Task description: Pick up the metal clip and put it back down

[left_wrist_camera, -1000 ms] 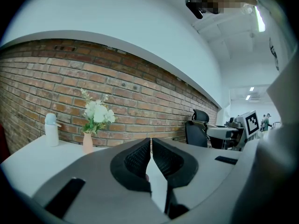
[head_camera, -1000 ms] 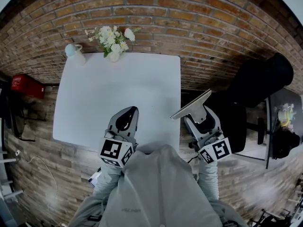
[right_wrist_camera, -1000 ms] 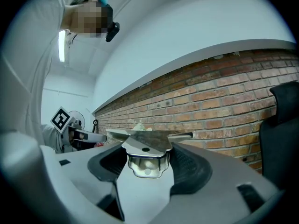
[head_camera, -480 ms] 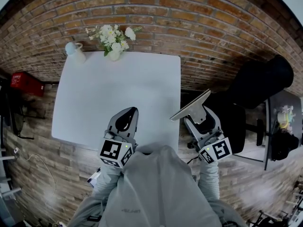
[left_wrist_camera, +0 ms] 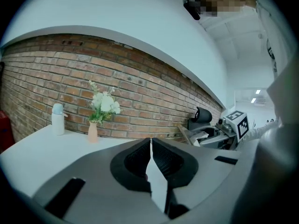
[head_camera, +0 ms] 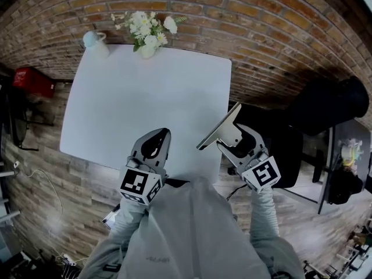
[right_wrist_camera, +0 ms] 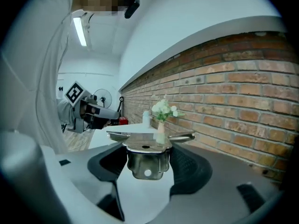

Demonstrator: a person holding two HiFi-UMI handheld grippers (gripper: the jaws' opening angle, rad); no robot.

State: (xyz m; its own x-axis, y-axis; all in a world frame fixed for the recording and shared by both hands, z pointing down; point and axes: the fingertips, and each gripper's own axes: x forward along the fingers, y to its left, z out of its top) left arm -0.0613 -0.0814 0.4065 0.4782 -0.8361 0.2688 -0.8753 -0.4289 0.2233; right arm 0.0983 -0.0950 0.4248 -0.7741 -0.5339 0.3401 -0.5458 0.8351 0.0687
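Note:
My right gripper (head_camera: 228, 137) is shut on the metal clip (head_camera: 219, 128), a shiny flat steel piece held above the white table's (head_camera: 145, 103) right front edge. In the right gripper view the metal clip (right_wrist_camera: 145, 158) sits between the jaws, with its wide bar across the top. My left gripper (head_camera: 156, 146) is over the table's front edge, with its jaws closed together and nothing between them. In the left gripper view that left gripper (left_wrist_camera: 151, 149) shows its pads touching.
A vase of white flowers (head_camera: 146, 31) and a pale bottle (head_camera: 95, 41) stand at the table's far edge against the brick wall. A black chair (head_camera: 325, 109) is to the right. A red box (head_camera: 30, 80) lies at the left.
My right gripper has swung left and up with the metal clip, which now tilts more steeply over the table's edge. The head view has shifted a little. The left gripper stays where it was.

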